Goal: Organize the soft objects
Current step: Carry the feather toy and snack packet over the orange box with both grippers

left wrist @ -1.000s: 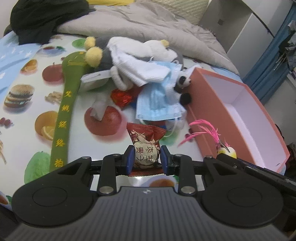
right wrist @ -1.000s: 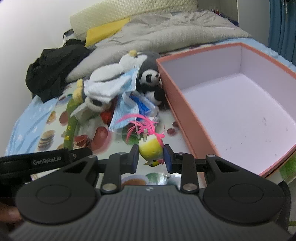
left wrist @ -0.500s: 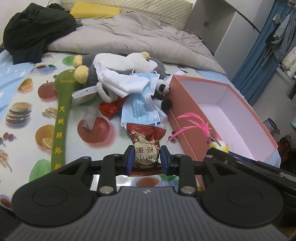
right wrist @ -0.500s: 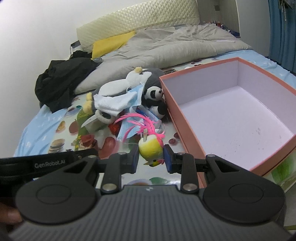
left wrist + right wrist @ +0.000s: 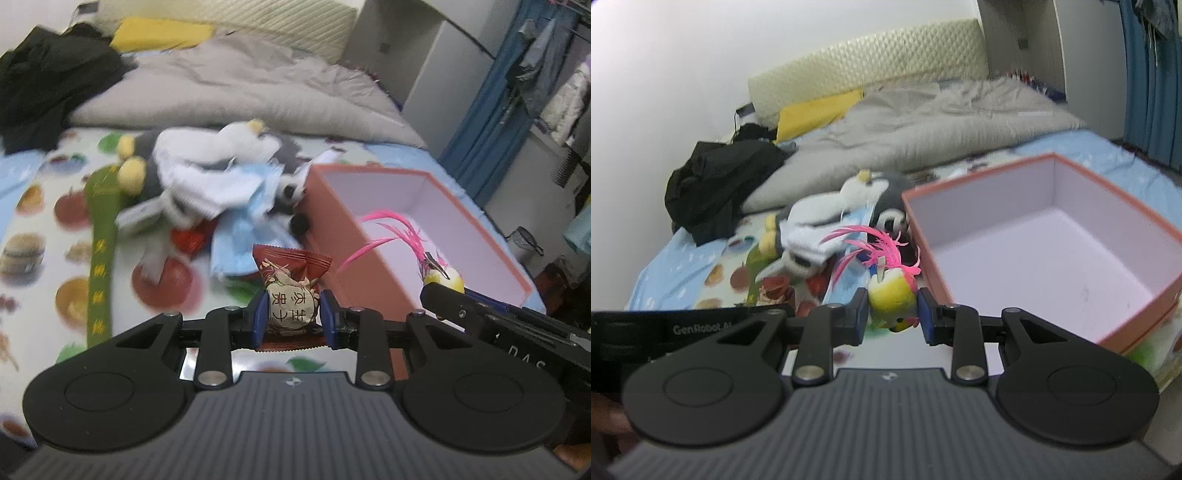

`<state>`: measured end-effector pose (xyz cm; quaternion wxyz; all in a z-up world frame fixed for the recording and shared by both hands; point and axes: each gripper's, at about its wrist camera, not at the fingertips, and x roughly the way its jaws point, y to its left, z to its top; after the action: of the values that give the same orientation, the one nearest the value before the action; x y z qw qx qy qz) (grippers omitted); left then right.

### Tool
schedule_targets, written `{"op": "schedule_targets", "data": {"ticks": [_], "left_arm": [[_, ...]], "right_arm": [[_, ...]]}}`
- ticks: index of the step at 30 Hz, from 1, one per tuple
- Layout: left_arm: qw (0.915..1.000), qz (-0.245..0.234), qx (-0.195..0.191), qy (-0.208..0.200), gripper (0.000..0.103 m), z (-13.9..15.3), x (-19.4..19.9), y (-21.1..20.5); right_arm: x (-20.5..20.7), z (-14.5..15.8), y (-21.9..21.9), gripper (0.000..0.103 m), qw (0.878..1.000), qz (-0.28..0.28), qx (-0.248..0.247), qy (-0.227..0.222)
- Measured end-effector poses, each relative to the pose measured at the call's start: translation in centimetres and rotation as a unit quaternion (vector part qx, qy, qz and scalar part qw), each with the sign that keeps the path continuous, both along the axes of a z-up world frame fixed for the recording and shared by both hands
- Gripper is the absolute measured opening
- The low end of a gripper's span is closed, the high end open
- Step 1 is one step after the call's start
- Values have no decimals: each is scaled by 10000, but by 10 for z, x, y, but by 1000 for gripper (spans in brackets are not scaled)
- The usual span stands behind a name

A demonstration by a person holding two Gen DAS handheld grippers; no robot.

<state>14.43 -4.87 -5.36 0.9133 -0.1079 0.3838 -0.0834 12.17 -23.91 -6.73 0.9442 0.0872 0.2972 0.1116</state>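
Left gripper (image 5: 291,316) clamps a dark red snack packet (image 5: 290,291); right gripper (image 5: 893,315) clamps a yellow pink-feathered bird toy (image 5: 891,291) beside the salmon cardboard box's (image 5: 925,254) near-left edge.

Your box (image 5: 1027,254) is salmon-orange outside and pale lilac inside. Left of the box, you see a bed sheet (image 5: 40,258) printed with red apples, oranges and burgers on white. Your left gripper's (image 5: 291,317) snack packet (image 5: 290,284) is dark red with a beige label; your right gripper's (image 5: 892,314) bird toy (image 5: 890,293) is yellow-green with pink feathers. Behind the box lies a grey quilt (image 5: 923,125).
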Motion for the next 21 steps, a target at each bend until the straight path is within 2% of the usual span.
{"op": "schedule_targets", "data": {"ticks": [5, 9, 21], "left_arm": [[9988, -332, 89, -339, 35, 24, 19, -19], [9976, -536, 81, -434, 35, 36, 31, -34], [9927, -1186, -34, -201, 35, 25, 63, -83]], "right_arm": [[9, 16, -16, 33, 9994, -159, -121, -299], [15, 26, -35, 33, 9984, -386, -137, -378], [29, 23, -85, 33, 9954, -856, -354, -249]]}}
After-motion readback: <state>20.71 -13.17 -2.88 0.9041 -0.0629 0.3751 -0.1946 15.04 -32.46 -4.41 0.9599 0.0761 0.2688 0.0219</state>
